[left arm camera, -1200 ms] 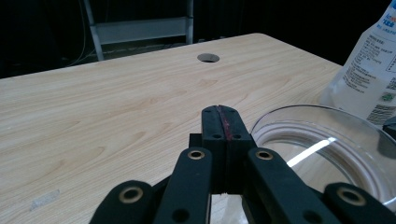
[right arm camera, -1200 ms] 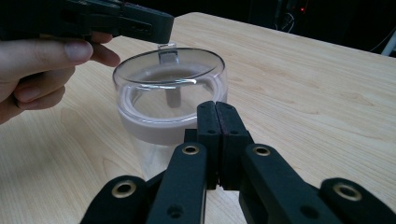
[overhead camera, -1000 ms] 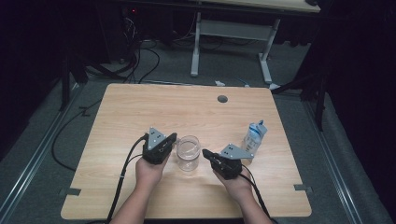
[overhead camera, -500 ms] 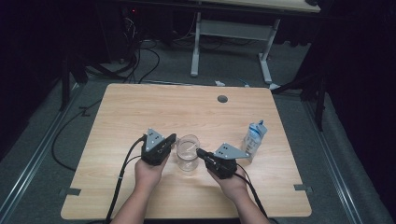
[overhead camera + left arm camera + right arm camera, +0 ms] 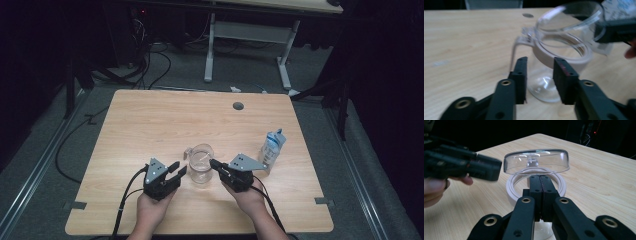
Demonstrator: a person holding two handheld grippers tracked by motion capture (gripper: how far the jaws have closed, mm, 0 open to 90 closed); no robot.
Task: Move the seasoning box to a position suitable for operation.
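My left gripper (image 5: pixel 176 170) has just been opening its jaws, which now stand apart just beside the glass jar (image 5: pixel 201 169), not touching it. My right gripper (image 5: pixel 539 185) is pressed together at the jar's rim under the raised clear lid (image 5: pixel 536 161), near the table's (image 5: pixel 150 125) front edge; a small bottle (image 5: pixel 271 146) stands behind it.

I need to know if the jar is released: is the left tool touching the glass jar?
Apart: in the high view the left tool sits short of the glass jar, wood between.

Clear glass jar (image 5: pixel 201 166) upright on wooden table, pale rim band, hinged transparent lid (image 5: pixel 536 161) raised open
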